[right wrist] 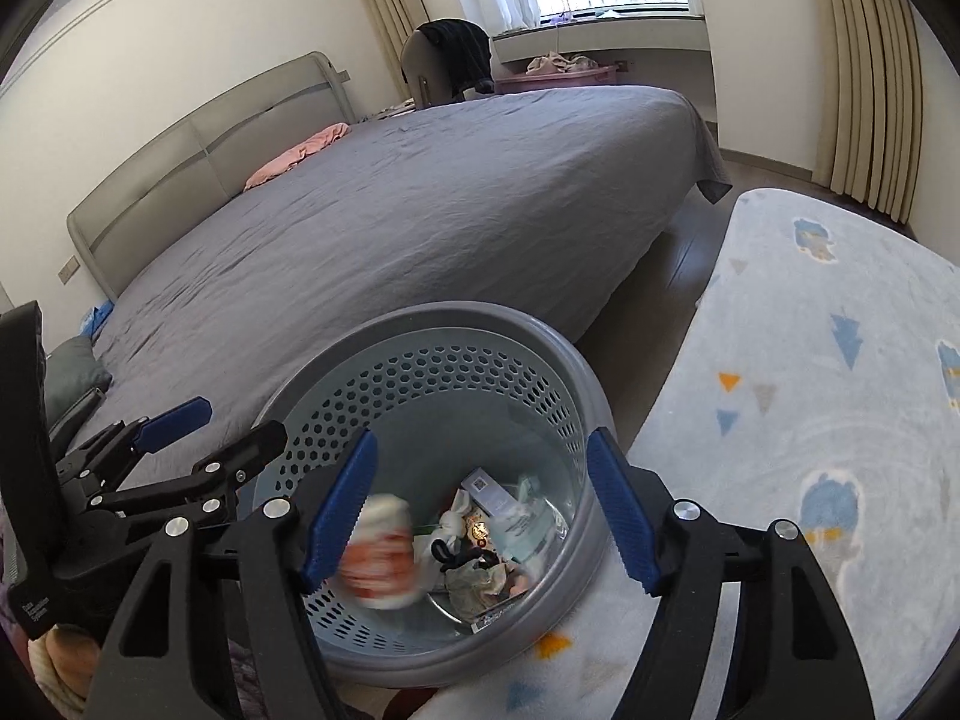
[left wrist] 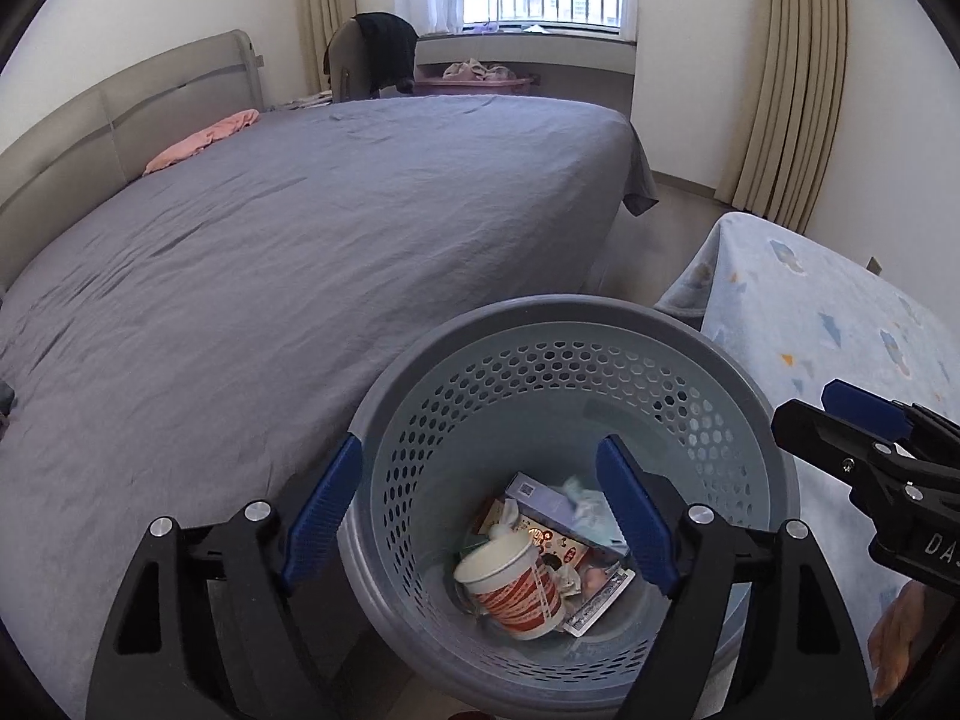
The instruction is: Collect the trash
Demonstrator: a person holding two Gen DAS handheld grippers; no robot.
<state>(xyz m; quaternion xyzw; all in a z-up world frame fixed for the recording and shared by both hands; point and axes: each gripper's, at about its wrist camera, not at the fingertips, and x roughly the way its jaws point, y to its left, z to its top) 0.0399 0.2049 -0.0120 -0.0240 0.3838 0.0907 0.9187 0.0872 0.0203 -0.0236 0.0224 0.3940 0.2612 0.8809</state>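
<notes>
The left wrist view is showing the paper cup (left wrist: 510, 585) sharp, lying on its side at the bottom of the basket (left wrist: 744, 420) with a red-patterned wall and white rim. The right wrist view is showing that same cup (right wrist: 384, 558) only as a blur, close beside the inner left pad. The left view is also giving a purple box (left wrist: 540, 495), crumpled tissue and printed cards around the cup.

The basket is round, grey-blue plastic, its wall pierced with small hexagonal holes under a smooth solid rim. It is sitting between a bed (left wrist: 270, 252) covered in a wrinkled grey sheet and a fleecy pale blue blanket (right wrist: 810, 390) printed with triangles.

The left gripper (left wrist: 480, 510) is hanging over the basket with its ribbed blue pads spread wide and nothing between them. The right gripper (right wrist: 486, 510) is likewise standing wide apart, clasping nothing. Each gripper is intruding into the other's view from the side.
</notes>
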